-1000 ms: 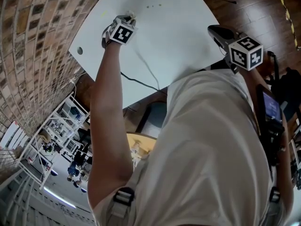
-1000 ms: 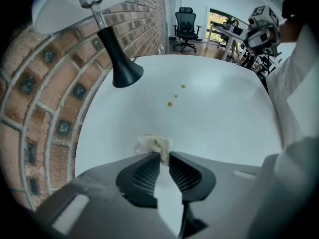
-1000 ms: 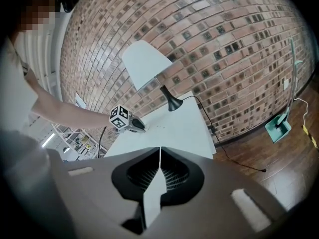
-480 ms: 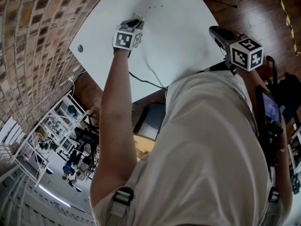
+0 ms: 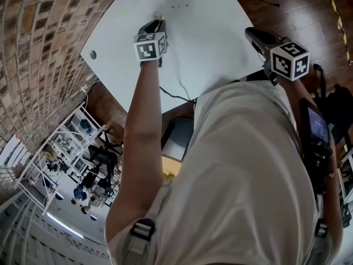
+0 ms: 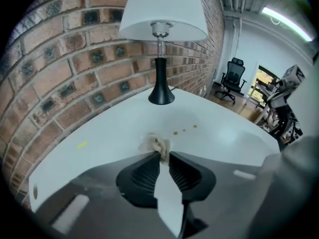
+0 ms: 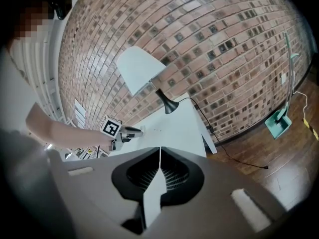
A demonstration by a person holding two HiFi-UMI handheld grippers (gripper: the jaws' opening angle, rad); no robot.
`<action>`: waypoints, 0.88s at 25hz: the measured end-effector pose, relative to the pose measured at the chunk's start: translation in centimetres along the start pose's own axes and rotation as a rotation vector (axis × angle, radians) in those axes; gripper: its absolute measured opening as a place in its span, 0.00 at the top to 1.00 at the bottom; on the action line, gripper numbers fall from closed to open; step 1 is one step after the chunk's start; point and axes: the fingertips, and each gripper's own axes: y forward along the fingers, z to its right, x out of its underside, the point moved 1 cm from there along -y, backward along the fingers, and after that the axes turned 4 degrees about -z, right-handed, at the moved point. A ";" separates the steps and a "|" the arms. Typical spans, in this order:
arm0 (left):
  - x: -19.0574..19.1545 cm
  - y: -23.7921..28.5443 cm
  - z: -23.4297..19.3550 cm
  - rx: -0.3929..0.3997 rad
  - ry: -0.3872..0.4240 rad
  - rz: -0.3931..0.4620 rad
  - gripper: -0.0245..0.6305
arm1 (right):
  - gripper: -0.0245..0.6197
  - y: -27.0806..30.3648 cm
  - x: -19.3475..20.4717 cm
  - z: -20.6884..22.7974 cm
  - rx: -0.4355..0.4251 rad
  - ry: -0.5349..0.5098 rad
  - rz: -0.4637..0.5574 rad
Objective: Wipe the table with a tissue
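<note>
- The left gripper (image 6: pixel 162 156) has dark grey jaws, with black ribbed pads narrowing toward the tips.
- The right gripper (image 7: pixel 160 151) is built the same.
- Behind the jaws sit the left marker cube (image 5: pixel 150 46) and the right marker cube (image 5: pixel 289 61), both white with black square markers.
- Further back is a pale beige shirt (image 5: pixel 248 175) that leaves the left arm uncovered.
- Grey shoulder straps (image 5: pixel 142 231) with dark buckles lie over the shirt.

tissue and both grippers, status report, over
Left gripper shut on tissue, low over the table. Right gripper shut, empty, away from the tissue. Brown spots just ahead of the tissue; lamp stands beyond them.
</note>
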 end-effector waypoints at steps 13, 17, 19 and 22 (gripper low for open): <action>-3.6 3.4 1.3 -0.033 0.071 -0.114 0.86 | 0.94 -2.6 -0.6 3.0 0.012 0.061 0.025; -3.3 3.9 1.5 -0.052 0.107 -0.152 0.87 | 0.94 -2.7 -0.5 3.4 -0.001 0.066 0.016; -3.2 4.2 1.6 -0.062 0.142 -0.170 0.87 | 0.94 -2.7 -0.6 3.6 -0.005 0.065 0.013; -3.3 4.4 2.1 -0.068 0.195 -0.187 0.87 | 0.94 -2.7 -0.6 3.8 -0.009 0.053 0.007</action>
